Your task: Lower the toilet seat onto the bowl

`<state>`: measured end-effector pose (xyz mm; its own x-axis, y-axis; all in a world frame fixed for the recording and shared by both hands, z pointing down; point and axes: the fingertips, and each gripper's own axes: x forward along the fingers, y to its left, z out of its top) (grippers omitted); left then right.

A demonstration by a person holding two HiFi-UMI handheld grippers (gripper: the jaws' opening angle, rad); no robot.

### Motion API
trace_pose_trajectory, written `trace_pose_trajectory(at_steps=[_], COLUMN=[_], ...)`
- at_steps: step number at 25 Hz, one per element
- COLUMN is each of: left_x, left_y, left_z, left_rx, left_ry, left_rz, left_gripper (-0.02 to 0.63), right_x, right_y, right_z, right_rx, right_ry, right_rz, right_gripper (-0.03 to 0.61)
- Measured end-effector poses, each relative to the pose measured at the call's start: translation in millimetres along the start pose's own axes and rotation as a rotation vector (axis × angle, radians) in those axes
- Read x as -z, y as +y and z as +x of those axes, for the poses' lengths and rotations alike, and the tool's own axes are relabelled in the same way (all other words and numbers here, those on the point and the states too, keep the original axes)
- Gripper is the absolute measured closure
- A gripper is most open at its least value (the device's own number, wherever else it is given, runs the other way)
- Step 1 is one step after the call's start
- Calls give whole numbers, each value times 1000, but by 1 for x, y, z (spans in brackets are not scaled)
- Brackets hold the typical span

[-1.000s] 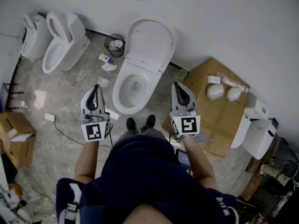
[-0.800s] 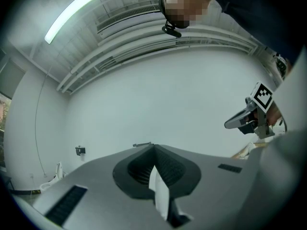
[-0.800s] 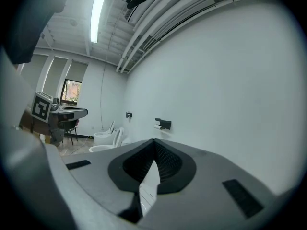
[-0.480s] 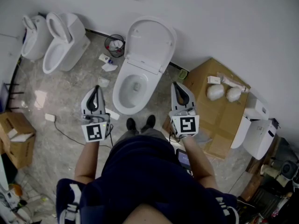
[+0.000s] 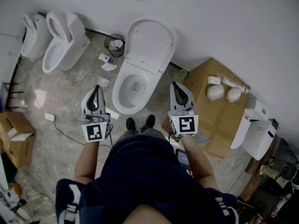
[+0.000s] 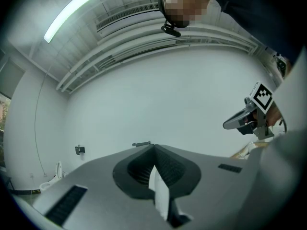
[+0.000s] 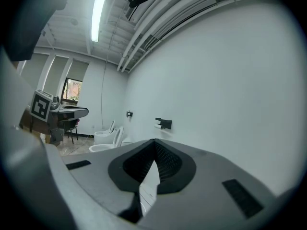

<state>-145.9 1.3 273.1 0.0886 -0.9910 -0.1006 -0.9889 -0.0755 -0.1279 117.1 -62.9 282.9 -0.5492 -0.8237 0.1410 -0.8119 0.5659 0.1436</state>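
Holding both tools out level, we have the left gripper (image 5: 96, 88) and the right gripper (image 5: 175, 85) pressed together, nothing pinched. Just beyond, between the two, stands the bowl (image 5: 119, 80), uncovered; farther back its toilet seat (image 5: 150, 40) stands raised against the wall (image 5: 224, 17).

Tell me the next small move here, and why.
Probably reach the right claw forward to the top edge of the white oval toilet seat: it stands raised behind the white ceramic bowl, and this shut, empty claw hangs short of it.
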Motion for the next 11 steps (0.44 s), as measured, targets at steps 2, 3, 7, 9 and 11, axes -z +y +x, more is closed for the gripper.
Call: trace_pose_trajectory(at_steps=[2, 3, 7, 9, 11], left_x=[1, 2, 3, 4, 5], left_y=[-1, -1, -1, -2, -2], left_z=[0, 0, -2, -1, 0], left_rx=[0, 0, 0, 0, 1], left_ry=[-1, 1, 1, 5, 8], left_rz=[0, -1, -3, -7, -9], left_gripper=[591, 591, 589, 589, 589], right_x=[2, 2, 2, 2, 2], right_y=[0, 0, 2, 3, 3], right_z=[0, 0, 0, 1, 3], right_rx=[-1, -1, -5, -9, -12], right_ry=[4, 6, 2, 2, 4], right_rz=[3, 4, -2, -7, -10], right_gripper=[558, 558, 558, 558, 558])
